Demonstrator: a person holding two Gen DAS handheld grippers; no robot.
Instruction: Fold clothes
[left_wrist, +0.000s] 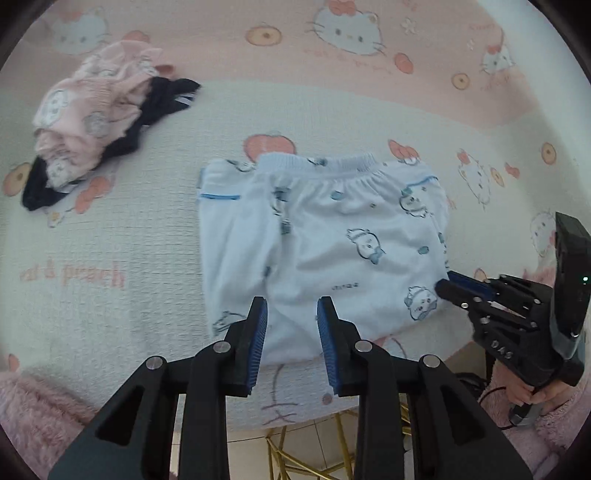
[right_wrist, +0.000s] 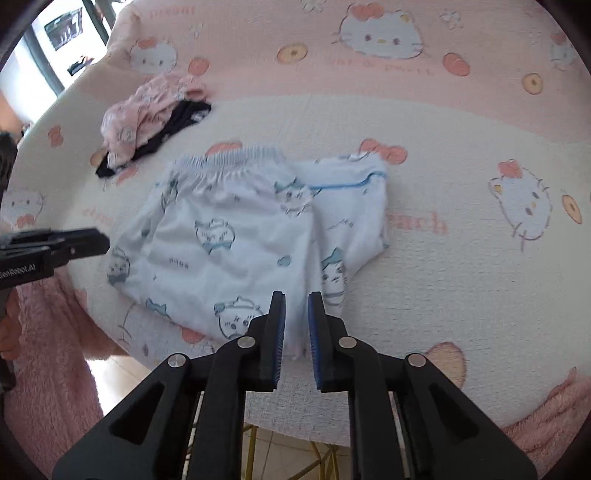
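1. The left gripper (left_wrist: 291, 302) has its jaws apart, with nothing between them; they hang over the near hem of the pants (left_wrist: 325, 240), not pinching the cloth.
2. The right gripper (right_wrist: 296, 295) has its jaws a narrow gap apart. A bit of the pants' near edge shows in that gap, but the blue pads (right_wrist: 279, 332) do not press on it. In the left wrist view this gripper's tips sit at the pants' right edge, touching or just beside it; I cannot tell which.
3. A hand (left_wrist: 535, 391) in a fuzzy pink sleeve (left_wrist: 561, 424) holds the right gripper's handle.
4. The pants, white with a blue cartoon print, lie folded in the middle of the surface (left_wrist: 110, 229), elastic waistband on the far side, one half laid over the other.
5. The surface is covered by a pink and cream cat-print cloth.
6. A crumpled pile (left_wrist: 96, 114) of pink and black clothes lies well apart from the pants, at the far left.
7. Gold legs (left_wrist: 288, 450) and a tiled floor (left_wrist: 314, 432) show below the near edge.
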